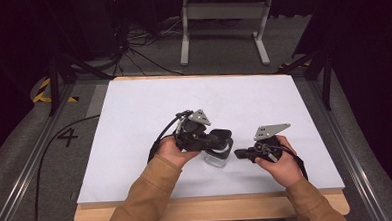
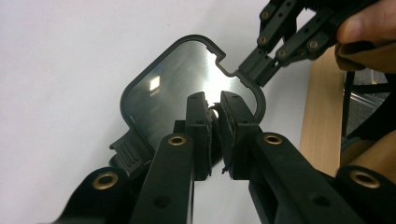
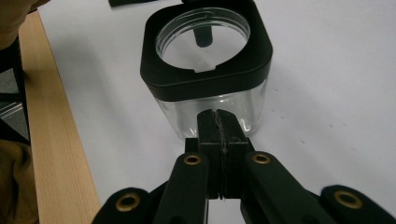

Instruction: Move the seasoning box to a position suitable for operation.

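Jar (image 3: 212, 100), clear w/ squarish black collar around its round open mouth, stands upright on the white table sheet (image 1: 134, 108), near the person's edge, about centre. In high view it sits just below the left gripper (image 1: 224, 139), betw. the two hands.

Lid (image 2: 182, 88): black-rimmed, rounded-square, w/ translucent grey panel and a ribbed tab at one corner. Left gripper (image 2: 214, 112) has it pinched at the rim, jaws nearly closed w/ only a thin gap where the edge sits. Lid is held off the sheet, over the jar's spot in high view; exact tilt can't tell.

Right gripper (image 3: 217, 123): jaws pressed together, nothing betw. them, tips just beside the jar's clear wall, low down; touching or not, can't tell. In left gripper view its tips (image 2: 247, 70) sit right at the lid's notched edge. In high view it (image 1: 238, 153) points left toward the jar, held by right hand (image 1: 281, 164).

Left hand (image 1: 171, 151) comes in from lower left; tan sleeves (image 1: 147, 192) on both arms. Wooden table edge (image 1: 208, 207) borders the sheet at the near side.
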`<state>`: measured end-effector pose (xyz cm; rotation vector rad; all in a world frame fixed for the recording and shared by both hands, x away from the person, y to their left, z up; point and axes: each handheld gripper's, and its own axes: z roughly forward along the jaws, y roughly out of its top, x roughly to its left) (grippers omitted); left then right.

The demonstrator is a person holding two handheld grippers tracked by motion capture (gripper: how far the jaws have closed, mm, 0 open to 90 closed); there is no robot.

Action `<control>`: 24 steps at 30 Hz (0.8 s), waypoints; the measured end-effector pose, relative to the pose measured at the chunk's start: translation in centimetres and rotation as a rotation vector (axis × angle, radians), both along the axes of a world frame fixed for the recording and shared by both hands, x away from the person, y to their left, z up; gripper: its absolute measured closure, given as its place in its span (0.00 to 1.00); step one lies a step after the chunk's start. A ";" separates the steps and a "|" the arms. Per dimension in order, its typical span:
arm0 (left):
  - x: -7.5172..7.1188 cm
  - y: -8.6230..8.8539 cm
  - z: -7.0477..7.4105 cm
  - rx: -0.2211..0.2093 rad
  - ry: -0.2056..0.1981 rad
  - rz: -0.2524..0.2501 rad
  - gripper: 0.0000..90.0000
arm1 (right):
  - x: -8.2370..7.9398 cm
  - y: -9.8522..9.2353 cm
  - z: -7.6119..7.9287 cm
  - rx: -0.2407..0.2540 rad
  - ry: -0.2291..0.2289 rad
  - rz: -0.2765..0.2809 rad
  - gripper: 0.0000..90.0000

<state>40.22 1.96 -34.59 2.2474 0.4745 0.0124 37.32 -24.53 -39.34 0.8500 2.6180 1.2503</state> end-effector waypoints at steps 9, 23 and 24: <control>0.3 -0.8 -1.0 0.037 0.030 0.000 0.90 | 0.1 -0.7 0.3 0.020 -0.003 -0.023 1.00; 0.8 3.3 1.2 -0.084 -0.011 0.106 0.92 | 0.0 -1.2 0.6 0.041 -0.027 -0.046 1.00; 0.8 3.5 1.3 -0.086 -0.007 0.109 0.92 | 0.0 -1.3 0.6 0.042 -0.028 -0.047 1.00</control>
